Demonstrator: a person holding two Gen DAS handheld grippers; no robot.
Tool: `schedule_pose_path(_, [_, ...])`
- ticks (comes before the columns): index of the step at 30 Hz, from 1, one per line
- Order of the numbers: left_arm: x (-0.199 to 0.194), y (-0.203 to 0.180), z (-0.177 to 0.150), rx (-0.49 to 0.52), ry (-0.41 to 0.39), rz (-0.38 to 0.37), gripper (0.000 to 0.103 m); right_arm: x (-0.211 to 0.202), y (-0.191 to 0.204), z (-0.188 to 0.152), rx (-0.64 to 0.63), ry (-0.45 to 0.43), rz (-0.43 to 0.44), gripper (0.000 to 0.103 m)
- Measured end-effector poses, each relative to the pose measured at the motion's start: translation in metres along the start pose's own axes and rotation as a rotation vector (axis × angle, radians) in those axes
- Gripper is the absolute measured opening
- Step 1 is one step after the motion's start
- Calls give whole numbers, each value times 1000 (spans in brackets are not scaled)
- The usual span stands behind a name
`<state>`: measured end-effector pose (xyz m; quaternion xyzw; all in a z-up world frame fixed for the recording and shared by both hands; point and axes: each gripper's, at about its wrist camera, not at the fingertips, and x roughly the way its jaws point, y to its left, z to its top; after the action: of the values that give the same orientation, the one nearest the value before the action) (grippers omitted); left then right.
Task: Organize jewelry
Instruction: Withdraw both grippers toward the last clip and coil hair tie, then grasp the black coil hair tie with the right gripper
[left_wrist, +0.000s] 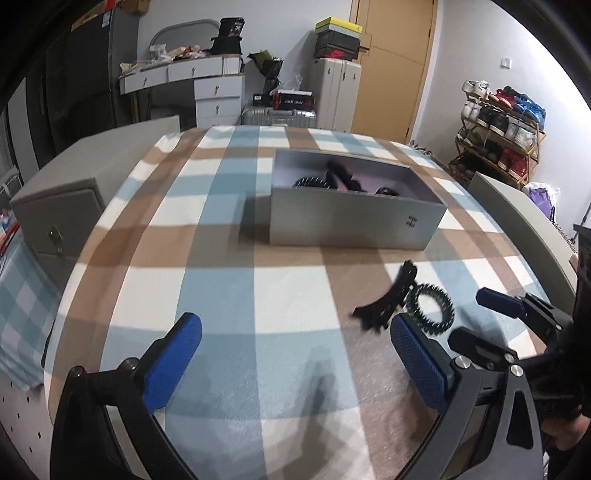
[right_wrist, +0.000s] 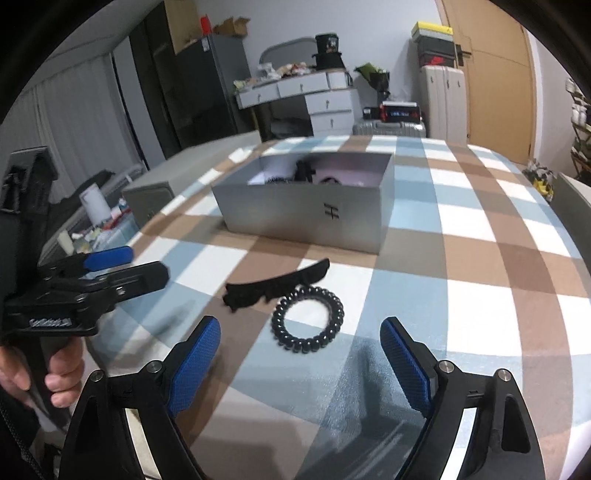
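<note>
A black spiral hair tie (right_wrist: 307, 319) lies on the checked tablecloth (right_wrist: 461, 258), touching a black hair clip (right_wrist: 277, 287) to its left. Both also show in the left wrist view, the tie (left_wrist: 430, 308) and the clip (left_wrist: 389, 299) at the right. Behind them stands an open silver box (right_wrist: 310, 218) (left_wrist: 351, 221) with several dark accessories inside. My right gripper (right_wrist: 301, 363) is open and empty, just short of the hair tie. My left gripper (left_wrist: 291, 350) is open and empty, left of the clip; it shows in the right wrist view (right_wrist: 122, 266).
A grey cabinet (left_wrist: 55, 218) stands off the table's left edge. A grey chair back (left_wrist: 524, 218) is at the right edge. Drawers, suitcases, a shoe rack (left_wrist: 498, 133) and a door are far behind the table.
</note>
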<state>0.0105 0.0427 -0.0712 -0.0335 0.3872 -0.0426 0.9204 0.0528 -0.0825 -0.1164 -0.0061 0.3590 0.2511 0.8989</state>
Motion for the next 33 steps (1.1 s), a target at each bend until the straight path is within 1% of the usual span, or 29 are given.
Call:
schedule_pose_path(2, [0, 3, -3, -9, 7, 5, 100, 6, 3, 0, -23, 17, -20, 82])
schedule_pose_path(5, [-4, 9, -5, -36, -7, 5, 100, 15, 10, 1, -65, 43, -70, 73])
schedule_pose_path(7, [-4, 12, -4, -49, -3, -4, 100, 22, 13, 2, -75, 71, -99, 61])
schedule_pose_path(8, [-3, 14, -5, -54, -1, -9, 100, 23, 13, 3, -78, 75, -114, 60])
schedule_pose_path(9, [-3, 14, -5, -56, 1, -11, 100, 24, 14, 3, -79, 79, -113, 57])
schedule_pose_path(11, [-2, 14, -6, -54, 9, -12, 100, 25, 15, 4, -90, 82, -108, 53])
schedule_pose_path(12, [0, 15, -6, -54, 13, -13, 100, 24, 16, 3, -98, 80, -110, 48])
schedule_pose_path(16, [0, 16, -8, -63, 16, -9, 100, 22, 19, 1, -121, 68, -99, 34])
schedule_pose_path(19, [0, 16, -7, -69, 22, -9, 100, 20, 22, -2, -135, 59, -93, 28])
schedule_pose_path(23, [2, 15, -7, -61, 37, -11, 100, 17, 21, -4, -122, 47, -76, 25])
schedule_pose_path(29, [1, 12, -6, -51, 35, -9, 100, 3, 2, -5, -6, 2, 7, 25])
schedule_pose_path(30, [2, 11, -6, -48, 37, -8, 100, 0, -1, -6, 8, -5, 11, 18])
schedule_pose_path(31, [2, 11, -5, -46, 40, -7, 100, -1, -3, -6, 17, -5, 18, 1])
schedule_pose_path(32, [3, 10, -4, -43, 43, -9, 100, -1, -7, -6, 38, 1, 29, 1])
schedule_pose_path(33, [4, 9, -4, -41, 45, -12, 100, -1, -8, -7, 46, 5, 30, 4])
